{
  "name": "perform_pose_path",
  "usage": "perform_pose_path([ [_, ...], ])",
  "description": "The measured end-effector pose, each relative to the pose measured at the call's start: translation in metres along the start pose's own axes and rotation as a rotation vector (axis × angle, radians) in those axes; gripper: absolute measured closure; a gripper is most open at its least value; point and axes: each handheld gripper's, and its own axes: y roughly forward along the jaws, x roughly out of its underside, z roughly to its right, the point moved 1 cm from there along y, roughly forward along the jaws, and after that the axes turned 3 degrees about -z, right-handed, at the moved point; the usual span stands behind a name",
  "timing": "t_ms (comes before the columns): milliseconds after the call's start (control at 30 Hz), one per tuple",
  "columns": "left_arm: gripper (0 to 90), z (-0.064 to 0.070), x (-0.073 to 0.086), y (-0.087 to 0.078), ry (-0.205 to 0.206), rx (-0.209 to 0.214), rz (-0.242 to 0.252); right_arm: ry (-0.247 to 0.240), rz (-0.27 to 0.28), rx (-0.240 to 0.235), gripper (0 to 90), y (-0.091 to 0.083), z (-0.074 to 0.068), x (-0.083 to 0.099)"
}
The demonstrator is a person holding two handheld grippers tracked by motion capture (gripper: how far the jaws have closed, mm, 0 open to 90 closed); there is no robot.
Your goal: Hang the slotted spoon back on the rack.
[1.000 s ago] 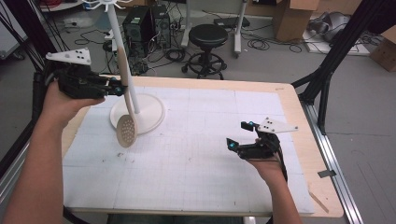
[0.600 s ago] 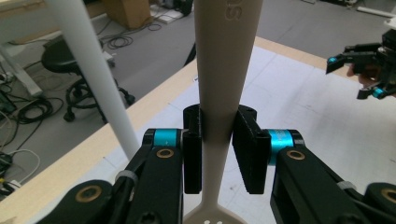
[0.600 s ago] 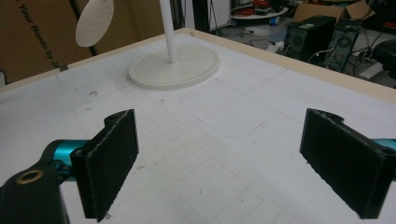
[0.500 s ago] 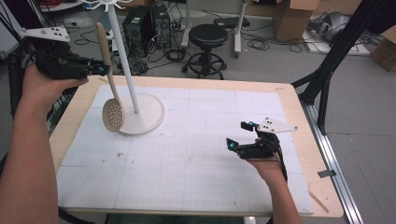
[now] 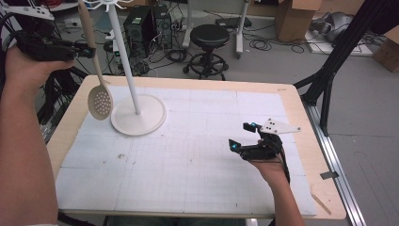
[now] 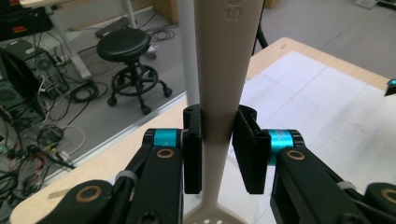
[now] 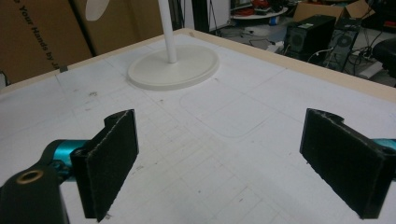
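Observation:
A beige slotted spoon [image 5: 99,100] hangs in the air at the far left, its perforated bowl down and its handle [image 6: 219,70] pinched between the jaws. My left gripper [image 5: 85,50] is shut on that handle, held high above the table's left edge, just left of the white stand's pole [image 5: 124,56]. The stand's round base [image 5: 147,116] rests on the white gridded mat; its hooks [image 5: 109,4] show at the top edge. My right gripper [image 5: 241,135] rests low over the mat at the right, open with nothing between its pads [image 7: 110,161].
The wooden table edge [image 5: 310,141] frames the white mat. Behind the table stand a black stool [image 5: 210,40], computer towers [image 5: 143,23] and tangled cables. Cardboard boxes [image 5: 289,14] sit at the back right. A black frame leg [image 5: 339,56] rises at the right.
My left gripper has lifted the spoon up and leftward, off the stand's base to hang beside the pole. The right gripper has stayed still.

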Motion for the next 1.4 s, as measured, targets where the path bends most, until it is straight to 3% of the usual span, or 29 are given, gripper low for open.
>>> perform_pose_path([
  [333, 74.1, -0.002, -0.006, 0.013, 0.004, -0.004, -0.035, 0.000, -0.001, 0.004, 10.6, 0.000, 0.001, 0.000],
  [600, 74.1, 0.007, -0.010, 0.025, 0.022, 0.013, -0.048, 0.003, -0.001, 0.001, 10.6, 0.000, 0.001, 0.000],
  [733, 74.1, 0.008, -0.010, 0.028, 0.012, 0.015, -0.045, -0.005, 0.002, 0.002, 10.6, -0.001, 0.001, 0.000],
  [1200, 74.0, -0.002, -0.006, 0.028, -0.019, -0.032, -0.065, 0.001, 0.000, 0.003, 10.6, -0.002, 0.000, 0.001],
  [1400, 71.7, -0.001, -0.006, 0.030, -0.002, -0.061, -0.064, -0.001, -0.004, 0.004, 10.6, -0.001, 0.000, 0.001],
])
